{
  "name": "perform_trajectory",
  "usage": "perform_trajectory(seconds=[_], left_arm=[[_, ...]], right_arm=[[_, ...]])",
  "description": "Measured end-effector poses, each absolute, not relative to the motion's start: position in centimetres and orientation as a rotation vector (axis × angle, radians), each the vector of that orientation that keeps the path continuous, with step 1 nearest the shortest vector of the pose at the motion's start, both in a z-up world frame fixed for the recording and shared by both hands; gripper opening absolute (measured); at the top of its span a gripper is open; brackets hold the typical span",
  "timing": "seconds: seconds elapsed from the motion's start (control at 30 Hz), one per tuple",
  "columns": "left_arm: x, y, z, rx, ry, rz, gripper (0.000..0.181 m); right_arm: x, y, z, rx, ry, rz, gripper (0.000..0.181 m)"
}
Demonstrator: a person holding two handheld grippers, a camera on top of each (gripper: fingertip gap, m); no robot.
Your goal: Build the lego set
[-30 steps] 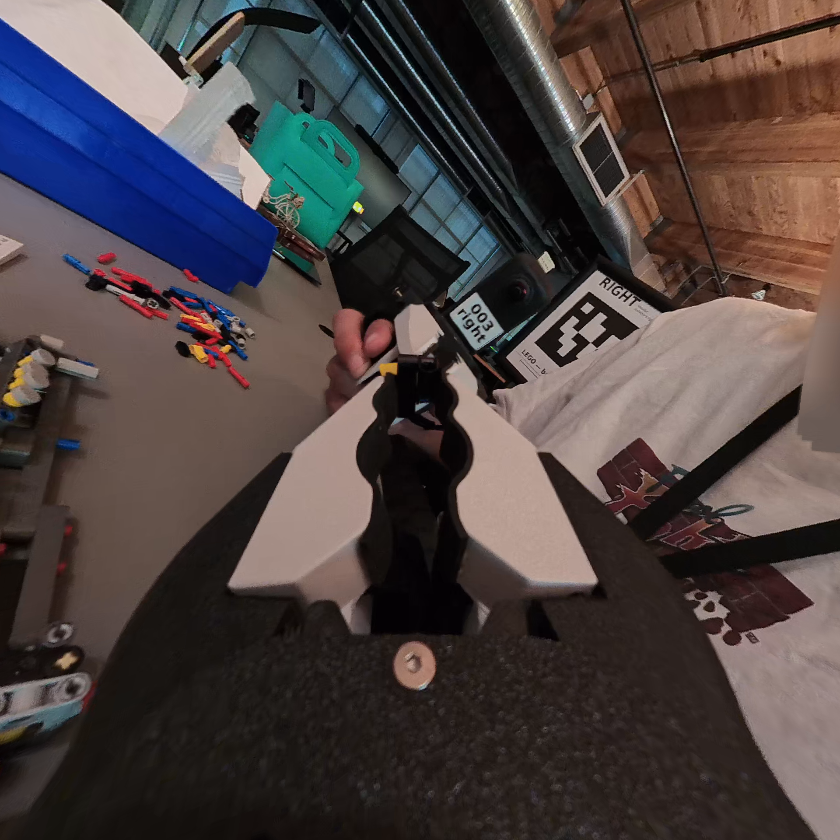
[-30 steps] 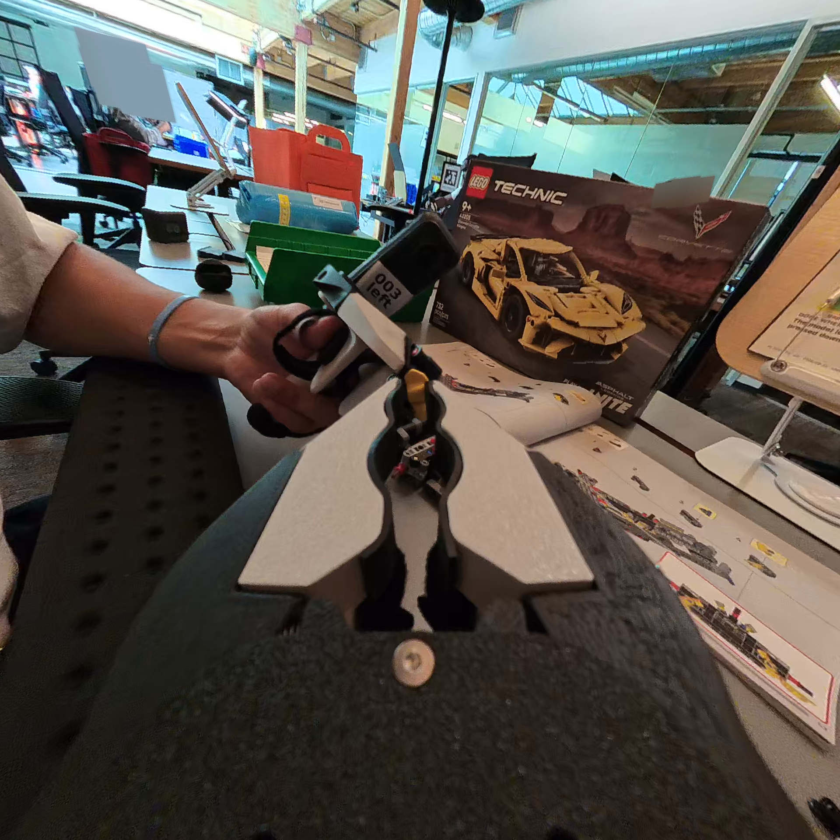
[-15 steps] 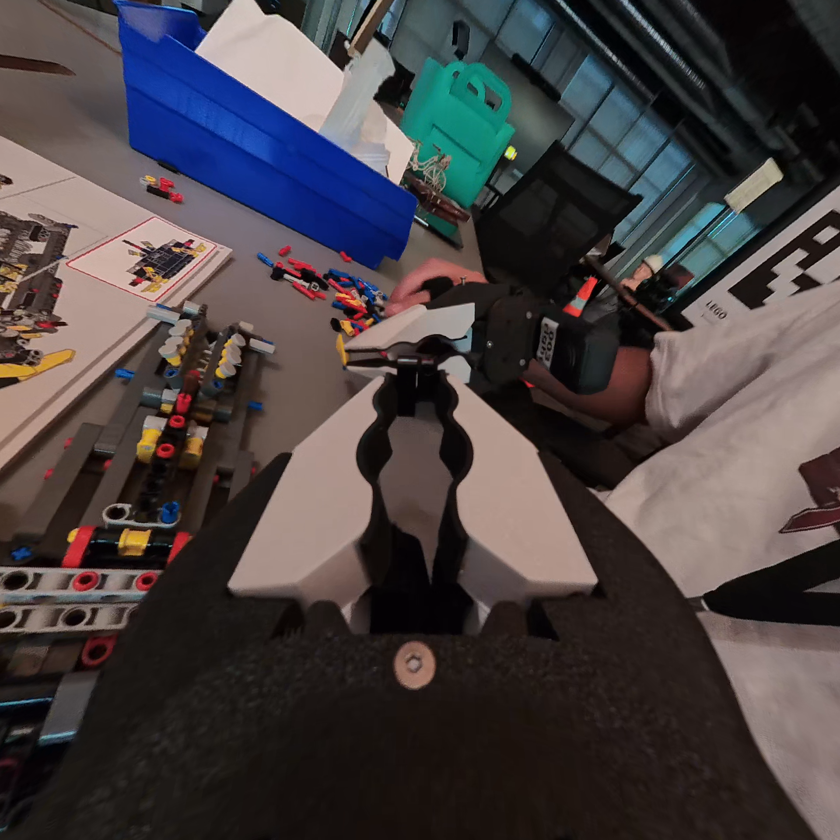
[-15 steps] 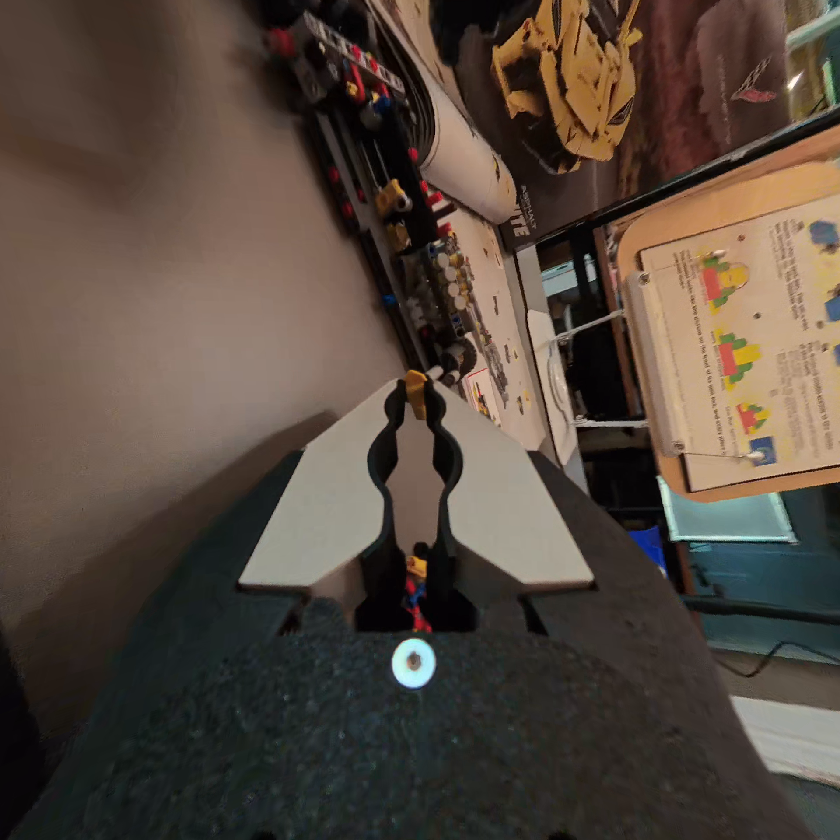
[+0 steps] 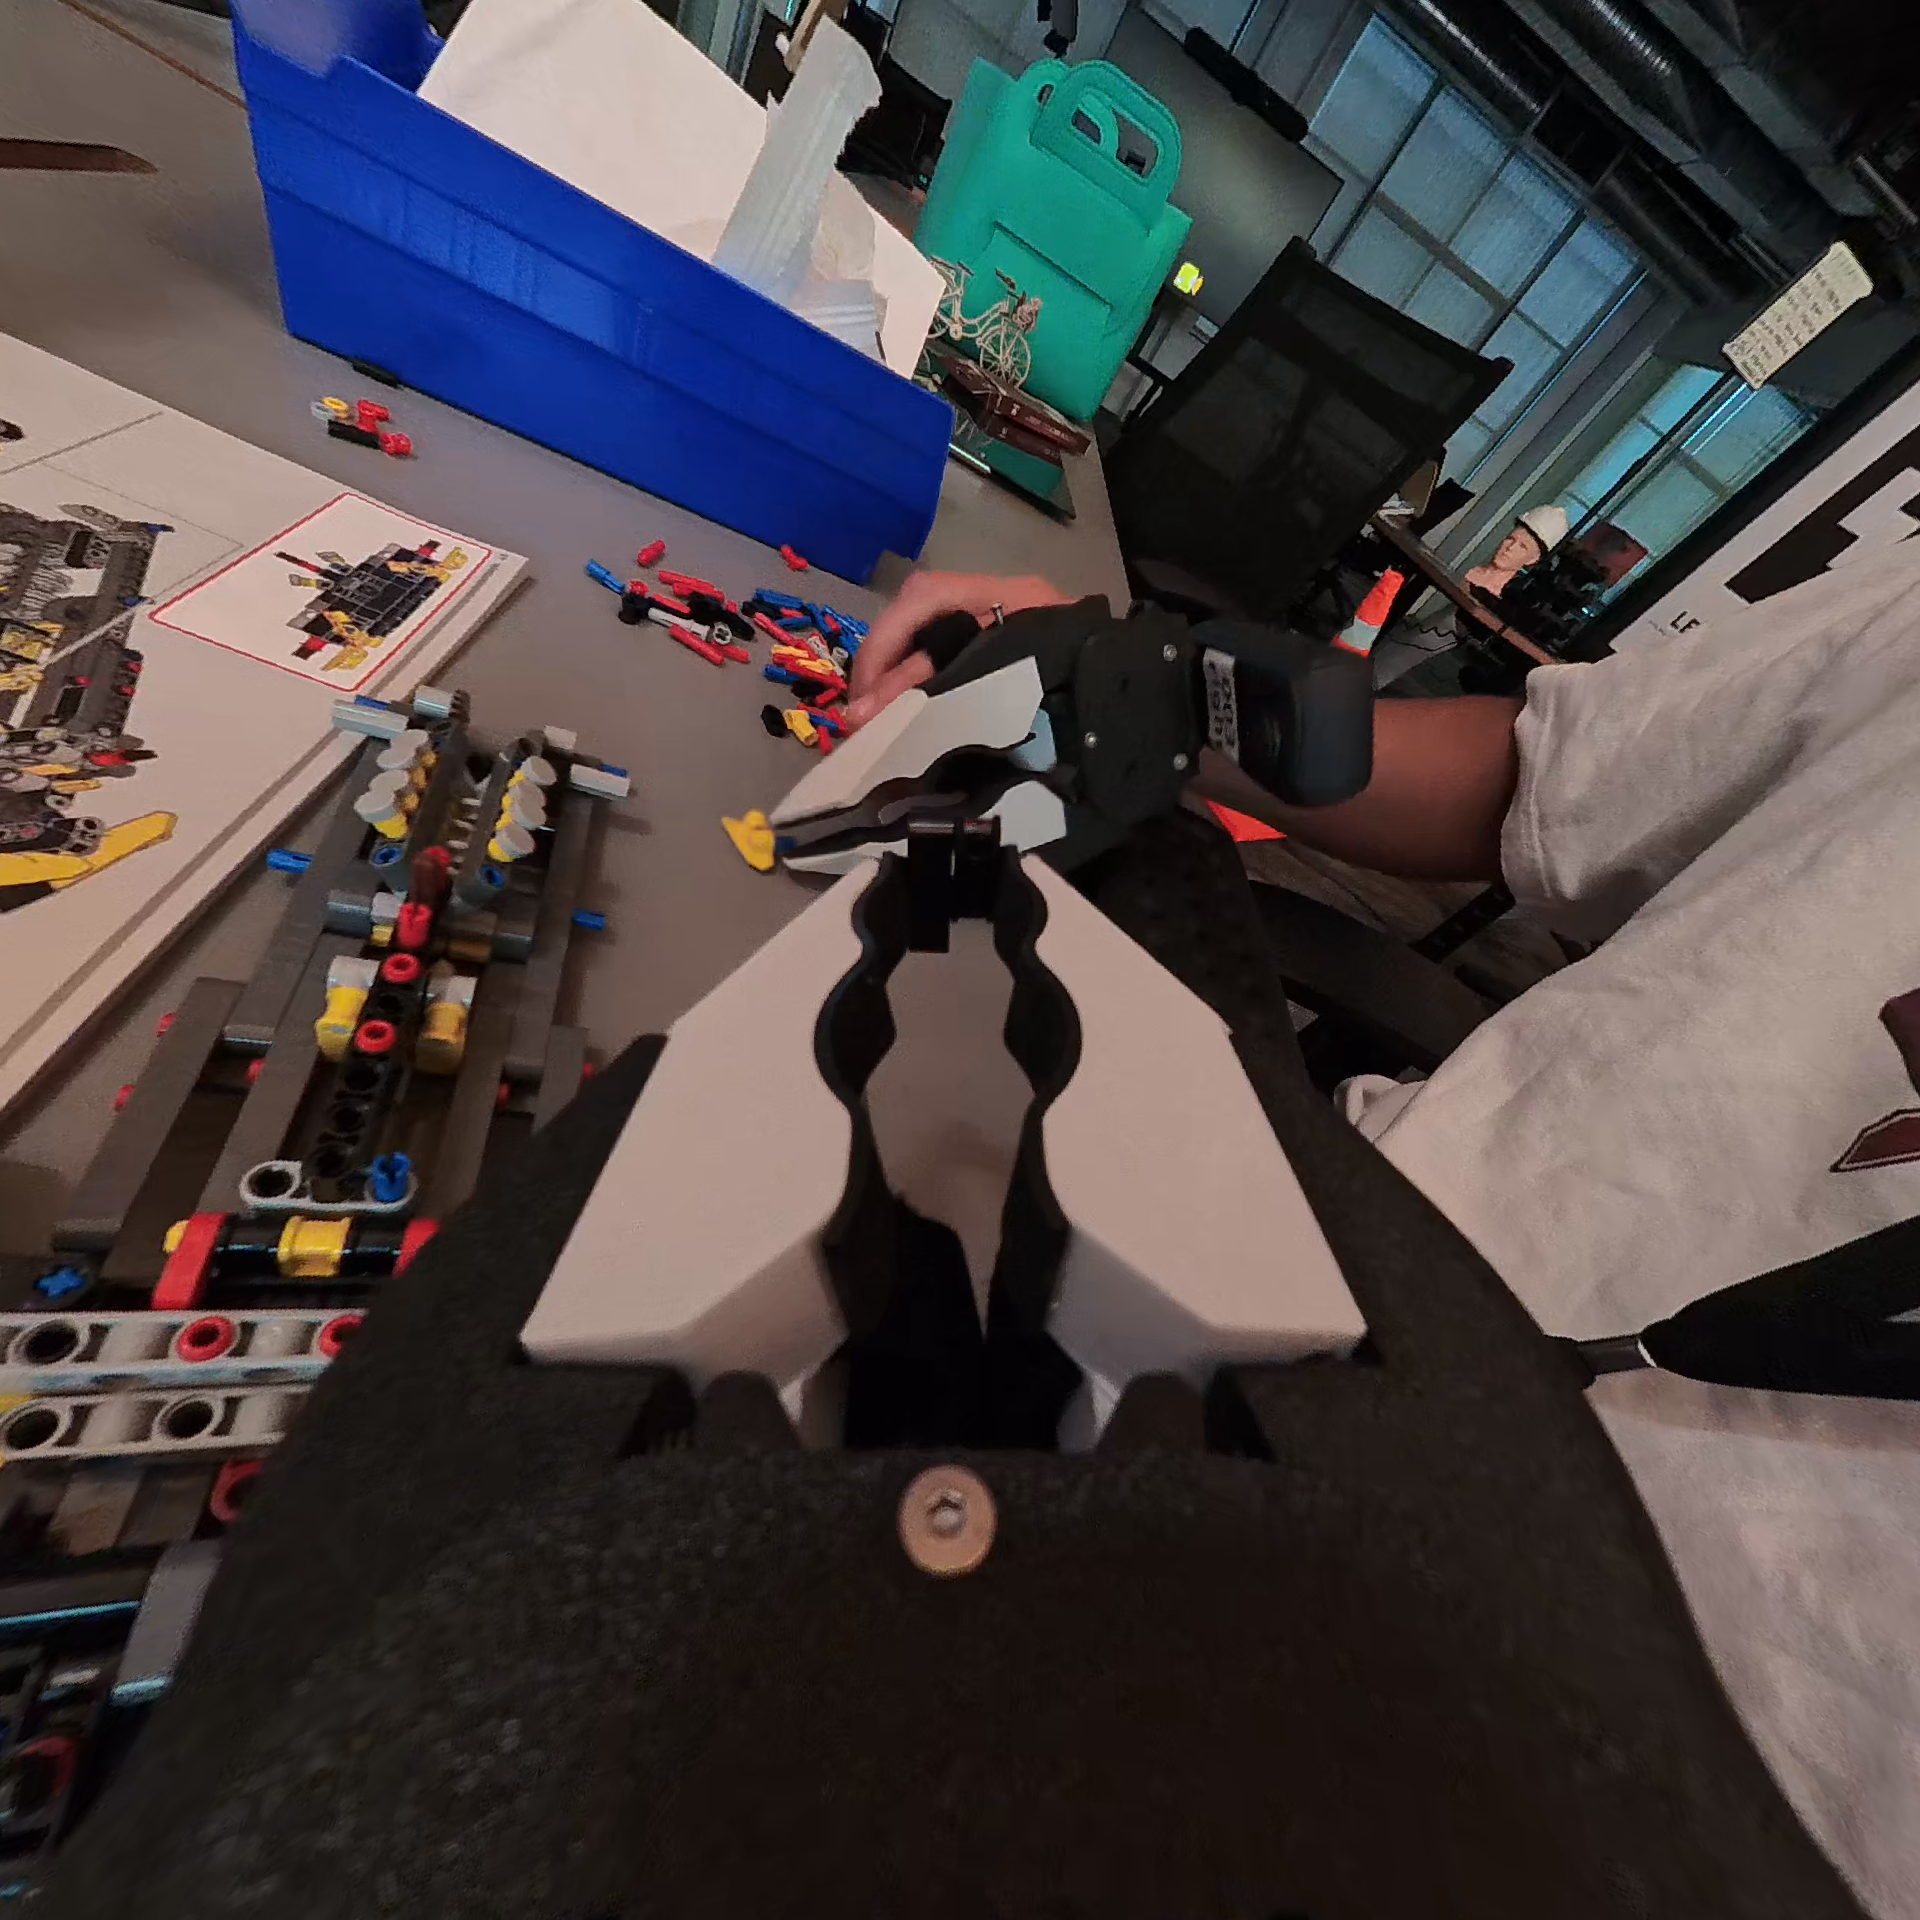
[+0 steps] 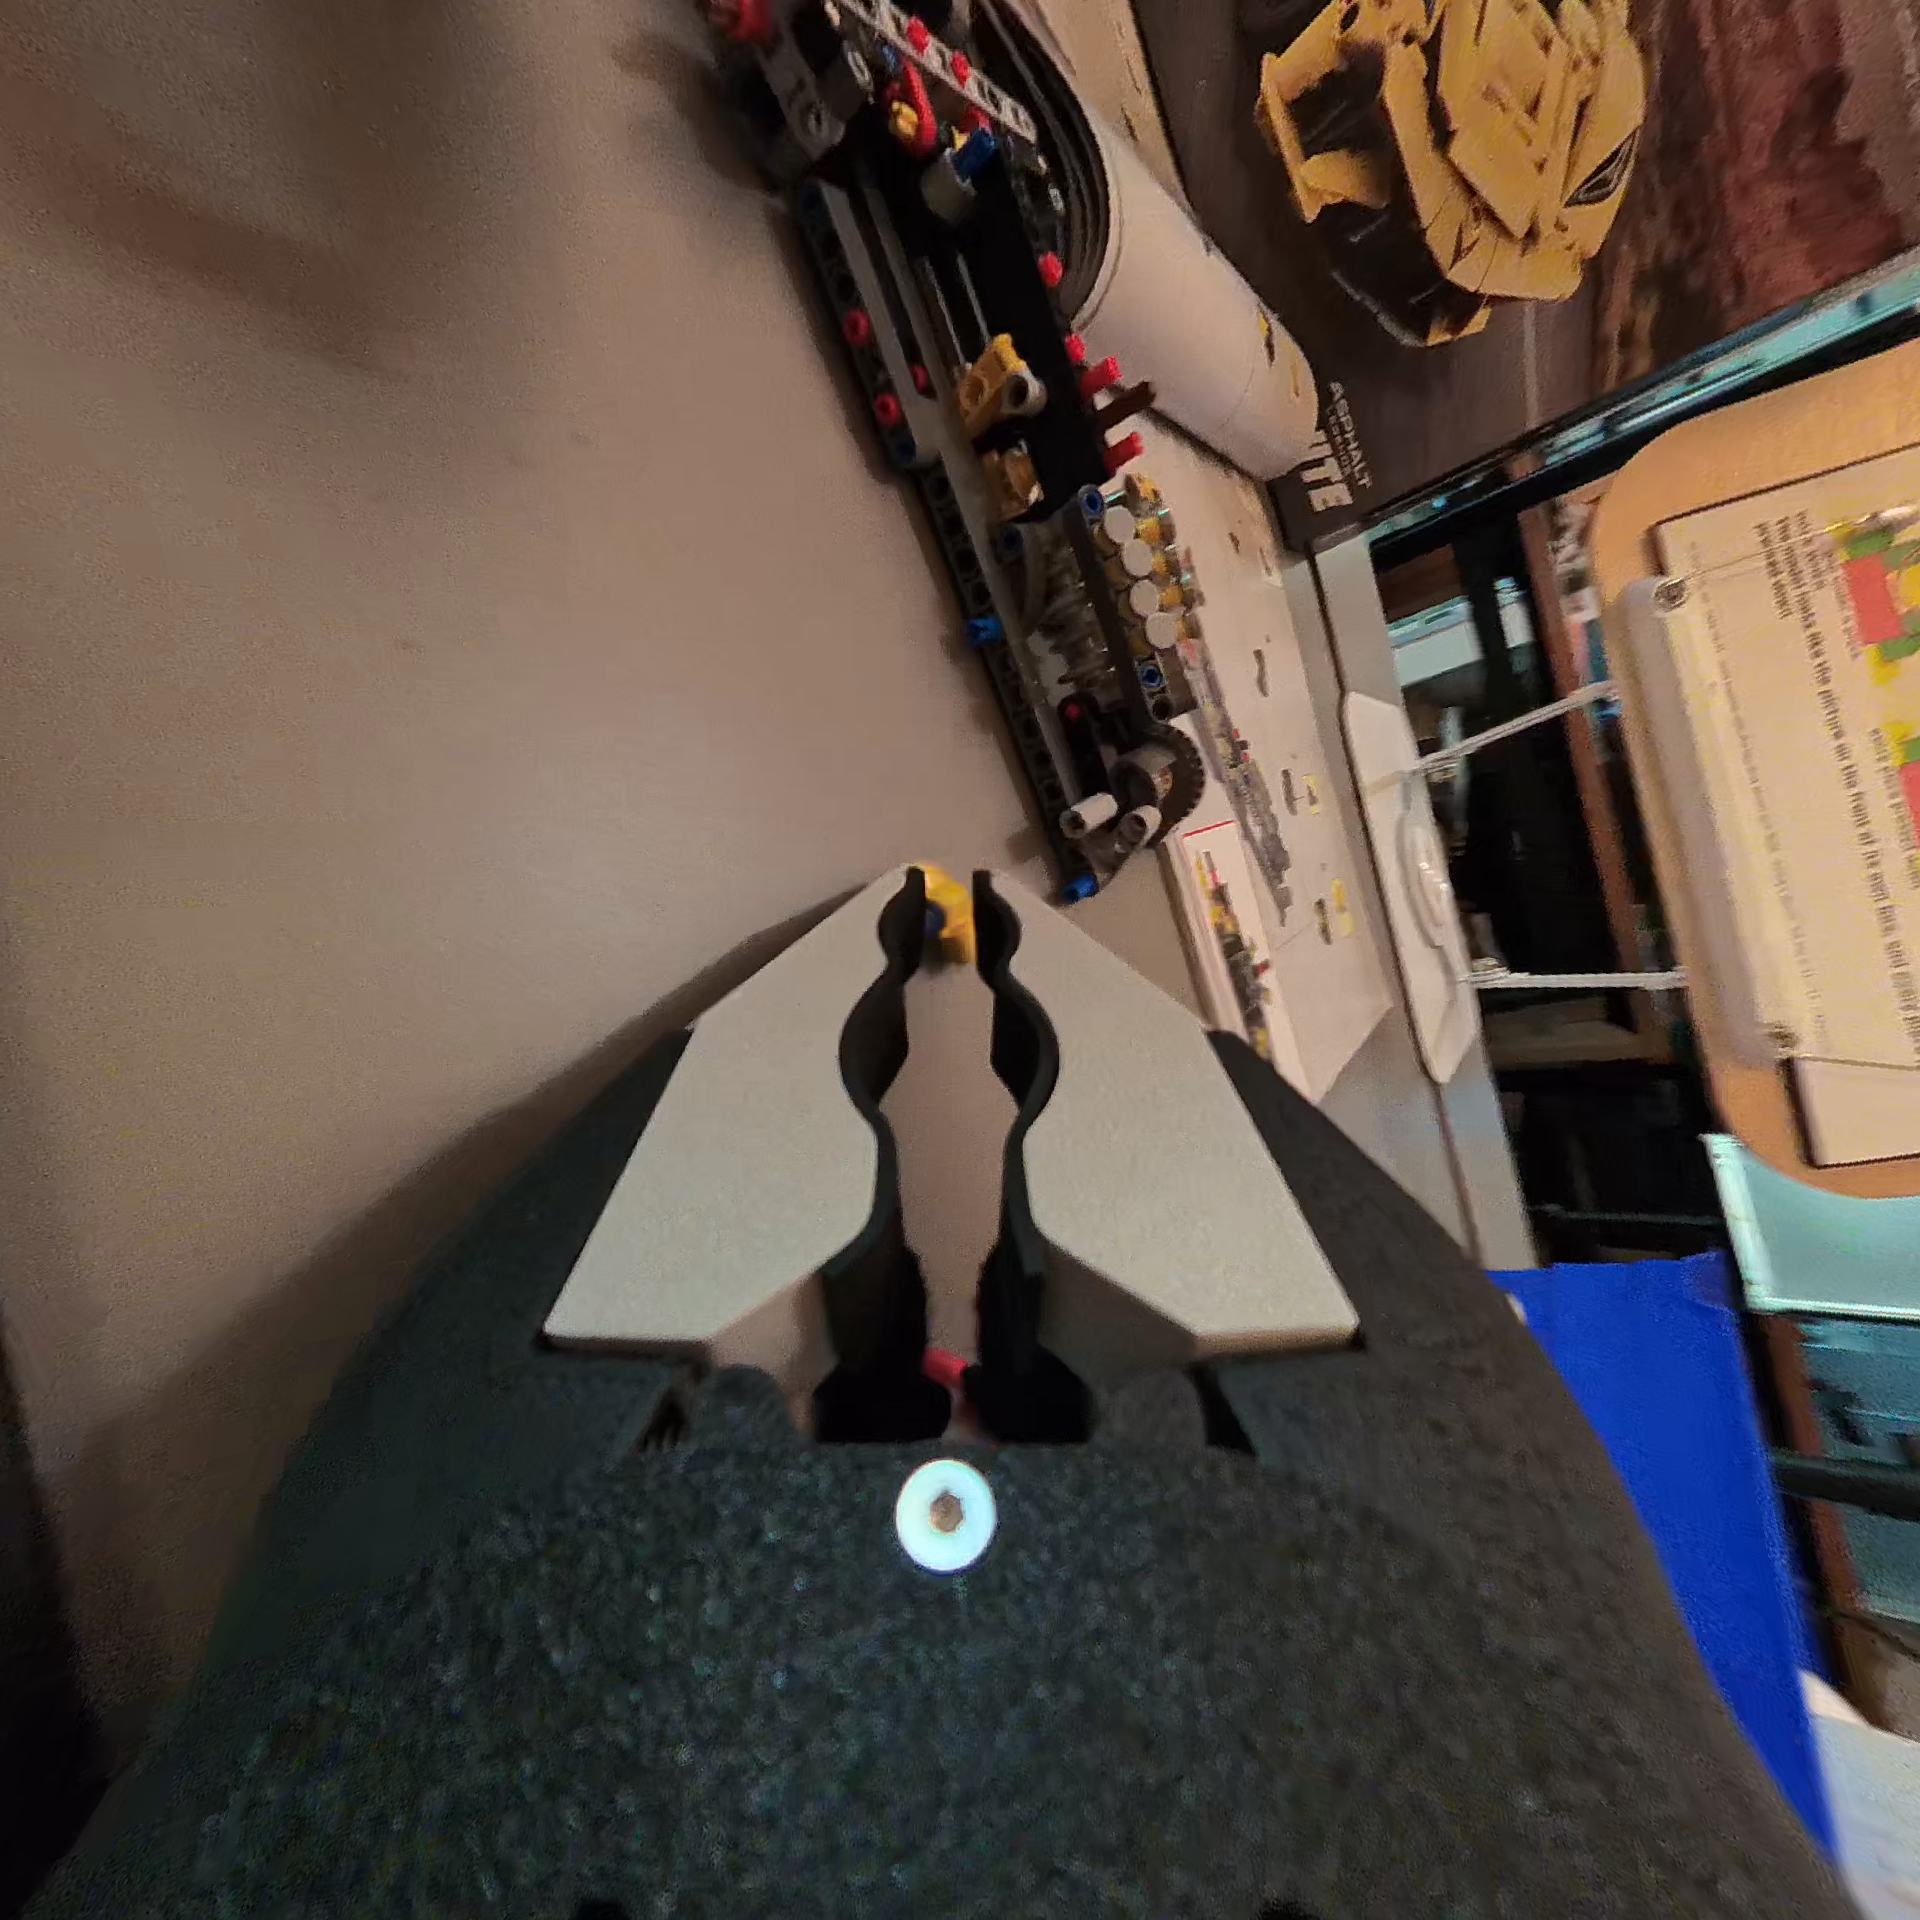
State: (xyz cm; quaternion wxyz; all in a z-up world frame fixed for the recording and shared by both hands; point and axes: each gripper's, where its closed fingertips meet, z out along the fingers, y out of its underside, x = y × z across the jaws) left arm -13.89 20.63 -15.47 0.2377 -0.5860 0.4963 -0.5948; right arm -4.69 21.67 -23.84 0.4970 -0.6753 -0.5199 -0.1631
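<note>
My left gripper (image 5: 951, 868) is shut on a small black lego piece (image 5: 948, 883) at its tips, held above the table. My right gripper (image 6: 945, 904) is shut on a small yellow lego piece (image 6: 948, 923). It also shows in the left wrist view (image 5: 781, 837), lying sideways just beyond my left tips, with the yellow piece (image 5: 750, 837) sticking out of it. The long black and grey lego chassis (image 5: 395, 997) lies on the table to the left; in the right wrist view the chassis (image 6: 997, 447) runs away ahead of the tips.
An open instruction booklet (image 5: 260, 623) lies beyond the chassis. A pile of loose red, blue and yellow pins (image 5: 748, 644) sits before a blue bin (image 5: 582, 301). The set's box (image 6: 1455, 156) and a board on a stand (image 6: 1787, 748) are at the table's far side. Tip to tip, the grippers are about 12 cm apart.
Both grippers, tip to tip in the air a second ago, have drawn apart and swung down toward the table. The right one has turned sideways, still holding the yellow piece.
</note>
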Motion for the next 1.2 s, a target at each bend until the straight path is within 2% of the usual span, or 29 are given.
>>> perform_trajectory(seconds=[0.3,0.43,0.53,0.8,1.2], left_arm=[[-13.8,20.3,-15.7,-1.613,1.375,-1.655,0.015],[-13.8,19.9,-15.8,-1.613,1.392,-1.658,0.015],[-13.8,20.0,-15.8,-1.61,1.391,-1.657,0.015],[-13.9,20.0,-15.5,-1.608,1.39,-1.679,0.015],[-13.9,19.3,-15.5,-1.592,1.422,-1.678,0.015]], right_arm=[[-3.8,21.2,-22.9,-2.062,-1.214,0.285,0.017],[-3.0,23.0,-23.2,-2.106,-1.351,0.443,0.009],[-3.7,22.7,-23.9,-2.125,-1.494,0.568,0.011],[-4.0,22.2,-25.0,-2.25,-1.699,0.779,0.013],[-4.4,19.0,-24.8,-2.155,-1.797,0.626,0.005]])
